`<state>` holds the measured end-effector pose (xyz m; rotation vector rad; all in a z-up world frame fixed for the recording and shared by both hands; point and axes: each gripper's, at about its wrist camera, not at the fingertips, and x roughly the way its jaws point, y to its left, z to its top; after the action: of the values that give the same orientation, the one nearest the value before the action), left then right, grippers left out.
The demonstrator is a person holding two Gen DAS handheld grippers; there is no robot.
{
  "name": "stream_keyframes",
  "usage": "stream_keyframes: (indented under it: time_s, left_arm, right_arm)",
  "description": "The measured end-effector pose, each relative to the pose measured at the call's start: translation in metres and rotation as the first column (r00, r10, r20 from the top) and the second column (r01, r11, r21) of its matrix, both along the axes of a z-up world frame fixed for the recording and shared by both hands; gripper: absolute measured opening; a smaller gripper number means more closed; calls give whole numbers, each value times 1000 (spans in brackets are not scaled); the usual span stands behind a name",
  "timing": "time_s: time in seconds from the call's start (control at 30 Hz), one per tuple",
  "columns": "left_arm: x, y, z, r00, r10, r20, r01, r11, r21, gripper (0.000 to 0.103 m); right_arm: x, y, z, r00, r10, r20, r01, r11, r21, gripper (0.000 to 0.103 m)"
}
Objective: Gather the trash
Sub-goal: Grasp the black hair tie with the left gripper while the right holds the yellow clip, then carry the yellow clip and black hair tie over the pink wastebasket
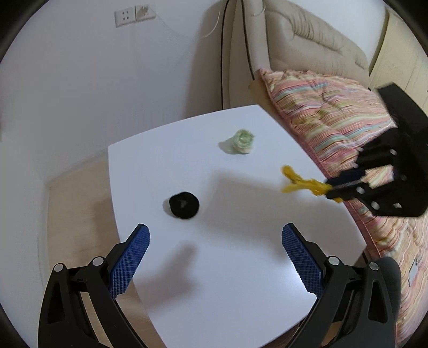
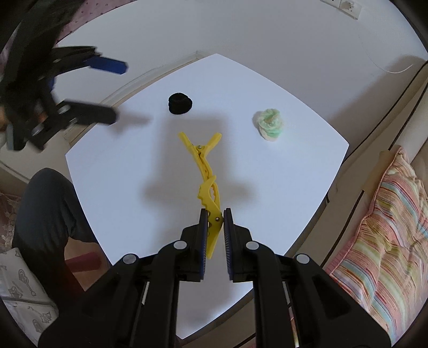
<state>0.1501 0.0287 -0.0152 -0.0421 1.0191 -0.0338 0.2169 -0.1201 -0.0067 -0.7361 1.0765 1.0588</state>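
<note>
A yellow hair clip (image 2: 206, 171) hangs above the white table (image 2: 281, 192), and my right gripper (image 2: 215, 214) is shut on its rear end. From the left wrist view the same yellow clip (image 1: 302, 183) sticks out of the right gripper (image 1: 337, 187) over the table's right edge. A black scrunchie (image 1: 184, 205) (image 2: 179, 103) lies on the table (image 1: 227, 267) just ahead of my left gripper (image 1: 215, 235), which is open and holds nothing. A green-and-cream scrunchie (image 1: 242, 141) (image 2: 270, 124) rests farther back. The left gripper (image 2: 119, 89) appears blurred in the right wrist view.
A striped cushion (image 1: 329, 117) (image 2: 382, 233) lies on a beige sofa (image 1: 307, 40) beside the table. A person's dark-clad leg (image 2: 48, 214) is at the table's near left corner. White wall with a socket (image 1: 125, 16) stands behind; pale floor (image 1: 77, 214) lies left of the table.
</note>
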Motion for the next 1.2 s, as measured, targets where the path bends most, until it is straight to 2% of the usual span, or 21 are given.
stream_keyframes:
  time_s: [0.17, 0.43, 0.5, 0.67, 0.73, 0.8, 0.93, 1.2]
  left_arm:
    - [32, 11, -15, 997, 9, -70, -11, 999, -32, 95]
    - [66, 21, -46, 981, 51, -189, -53, 999, -7, 94]
    - [71, 23, -53, 975, 57, -214, -58, 998, 0, 79]
    - [75, 28, -63, 968, 70, -242, -71, 997, 5, 73]
    - [76, 28, -66, 965, 74, -251, -73, 997, 11, 64]
    - [75, 26, -67, 966, 80, -247, -74, 997, 35, 49]
    - [76, 28, -65, 967, 88, -238, -79, 996, 45, 32]
    - [66, 26, -60, 975, 73, -209, -62, 996, 58, 28]
  right_arm:
    - [1, -1, -3, 1000, -8, -3, 8, 1000, -6, 11]
    - [2, -5, -8, 1000, -19, -11, 19, 1000, -13, 11]
    - [3, -6, -9, 1000, -22, -12, 22, 1000, -15, 11]
    - [4, -6, -9, 1000, -26, -16, 26, 1000, -14, 11]
    - [5, -6, -10, 1000, -26, -16, 26, 1000, -14, 11]
    - [4, -6, -10, 1000, -27, -16, 26, 1000, -13, 11]
    - [3, -7, -10, 999, -28, -17, 28, 1000, -8, 11]
    - [1, -9, -10, 999, -34, -15, 34, 999, 1, 11]
